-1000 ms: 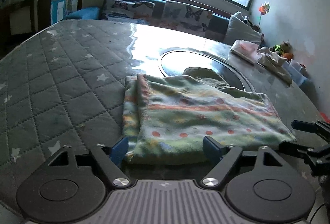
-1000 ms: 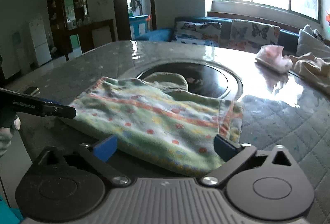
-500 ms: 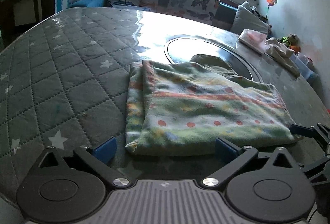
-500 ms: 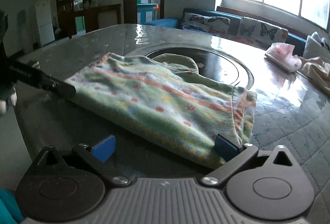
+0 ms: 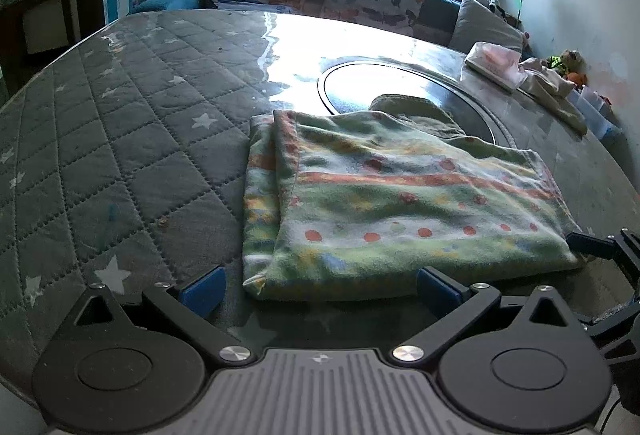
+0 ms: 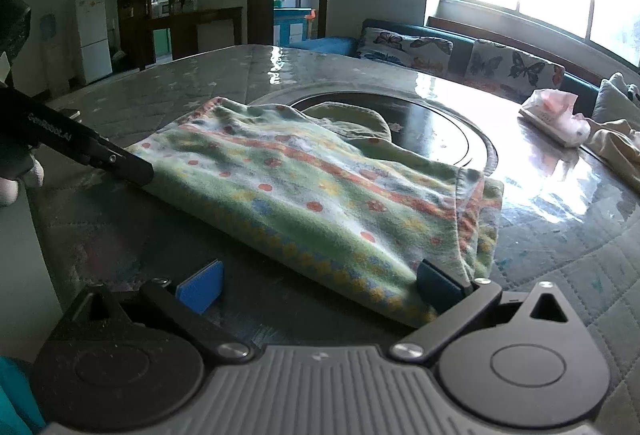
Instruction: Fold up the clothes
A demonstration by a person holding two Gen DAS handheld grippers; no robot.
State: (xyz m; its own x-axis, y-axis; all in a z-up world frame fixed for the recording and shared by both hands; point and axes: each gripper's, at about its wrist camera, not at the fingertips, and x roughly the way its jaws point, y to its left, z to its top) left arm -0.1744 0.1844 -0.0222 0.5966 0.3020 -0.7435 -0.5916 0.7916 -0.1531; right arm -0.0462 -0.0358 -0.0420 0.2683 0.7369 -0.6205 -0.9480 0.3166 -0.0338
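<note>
Left wrist view: folded garment (image 5: 400,203), green with stripes and red dots, lies mid-frame on the quilted star-print table cover (image 5: 120,155), its far edge over the dark round inset (image 5: 400,91). Left gripper (image 5: 320,285) released, jaws spread wide, near hem just ahead of the blue pads (image 5: 202,289), not pinched. Part of the other tool shows at lower right, beside the garment's right corner.

Right wrist view: same garment (image 6: 320,195) fills centre frame. Right gripper (image 6: 320,285) also released; its right pad sits against the near corner of the cloth, nothing clamped. Left tool's finger enters from the left edge.

Judgement: one fold looks done, both tools let go. The next fold calls for a pinch on a near edge through all layers, then carrying it across evenly.
</note>
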